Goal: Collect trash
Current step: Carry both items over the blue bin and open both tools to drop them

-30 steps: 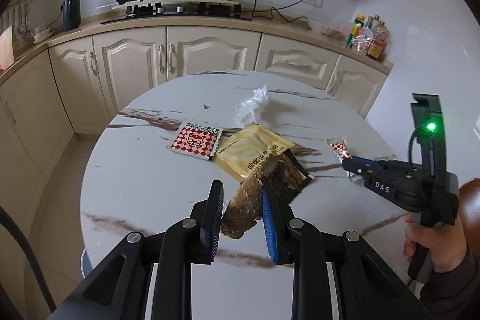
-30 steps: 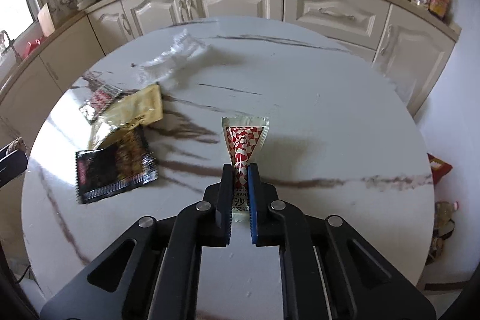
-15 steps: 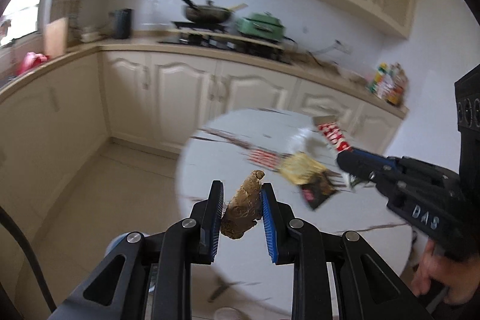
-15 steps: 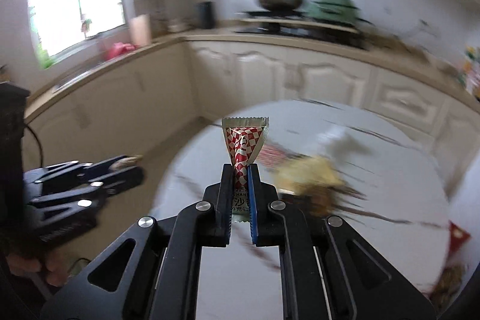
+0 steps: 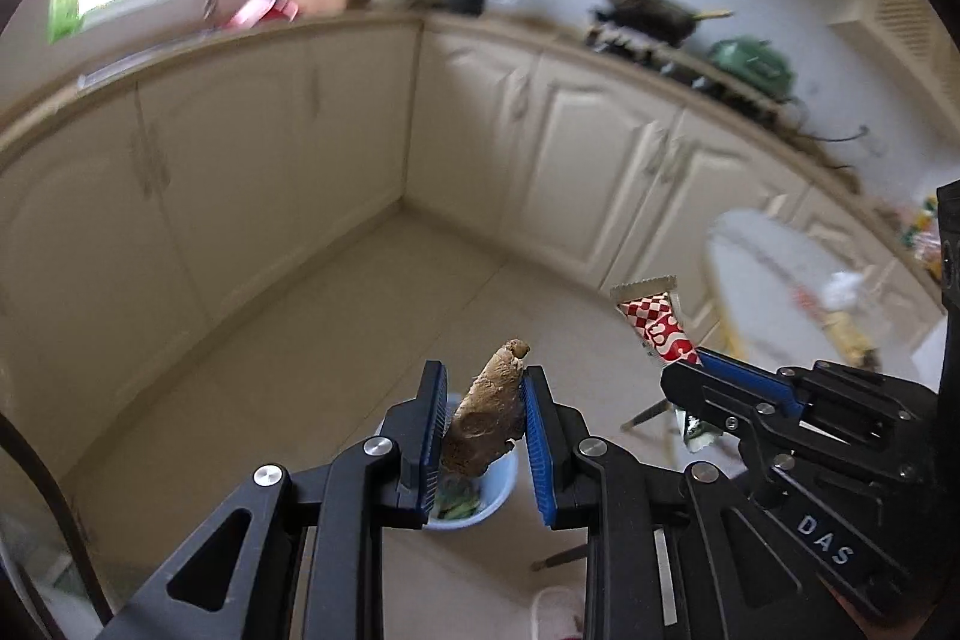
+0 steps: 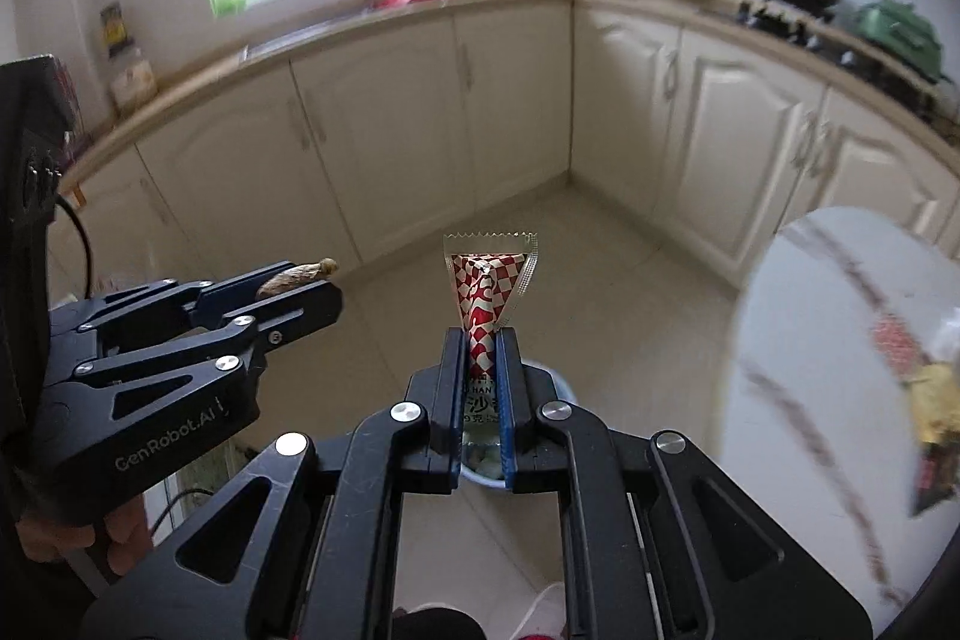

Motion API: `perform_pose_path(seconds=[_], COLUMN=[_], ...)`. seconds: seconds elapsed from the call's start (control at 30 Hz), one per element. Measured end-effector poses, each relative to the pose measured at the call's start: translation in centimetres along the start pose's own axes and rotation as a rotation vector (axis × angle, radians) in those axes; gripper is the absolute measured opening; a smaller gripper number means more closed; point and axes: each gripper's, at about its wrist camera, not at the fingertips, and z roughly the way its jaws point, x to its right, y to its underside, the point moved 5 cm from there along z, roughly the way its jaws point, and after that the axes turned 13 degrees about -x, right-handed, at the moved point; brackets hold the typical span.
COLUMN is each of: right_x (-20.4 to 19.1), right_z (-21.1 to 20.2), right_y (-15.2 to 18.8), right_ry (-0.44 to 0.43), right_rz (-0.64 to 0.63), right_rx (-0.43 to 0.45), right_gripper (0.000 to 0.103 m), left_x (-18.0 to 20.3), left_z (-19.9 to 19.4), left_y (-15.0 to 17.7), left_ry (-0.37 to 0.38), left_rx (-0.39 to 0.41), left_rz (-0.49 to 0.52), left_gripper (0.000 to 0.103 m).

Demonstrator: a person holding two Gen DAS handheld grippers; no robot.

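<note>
Above the pale blue bin [image 5: 480, 496] on the floor, we hold both pieces ready: our left gripper [image 5: 483, 418] clamps its fingers on a brown crumpled scrap [image 5: 486, 412], our right gripper [image 6: 482, 376] pinches a red checkered sachet [image 6: 487, 286]. Neither is dropped yet, and several wrappers [image 6: 936, 400] remain on the surface [image 6: 810, 340].

fingers [image 5: 433, 451] hide most of the blue bin [image 5: 480, 505].

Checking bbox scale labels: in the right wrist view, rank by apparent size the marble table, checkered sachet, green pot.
1. marble table, cropped by the frame.
2. checkered sachet, inflated by nearness.
3. green pot, far off; close to the sachet, so that order is unsure.
</note>
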Motion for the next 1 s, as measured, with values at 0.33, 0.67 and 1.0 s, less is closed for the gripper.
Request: perform_pose_path(seconds=[0.33, 0.67, 1.0], right_x=[1.6, 6.3, 8.0], right_z=[16.7, 26.4, 30.7], right_y=[2.0, 3.7, 3.5], right_ry=[-0.001, -0.027, -0.090], right_rz=[0.043, 0.131, 0.182], right_rx=[-0.262, -0.382, -0.424], right_gripper=[0.010, 0.010, 0.012], left_x=[-4.9, -8.2, -10.0], left_z=[13.4, 24.6, 26.3], left_y=[-0.8, -4.5, -6.2], left_ry=[0.017, 0.026, -0.033], left_rx=[-0.274, -0.446, -0.468], left_rz=[-0.052, -0.076, -0.114], left_gripper=[0.022, 0.024, 0.058])
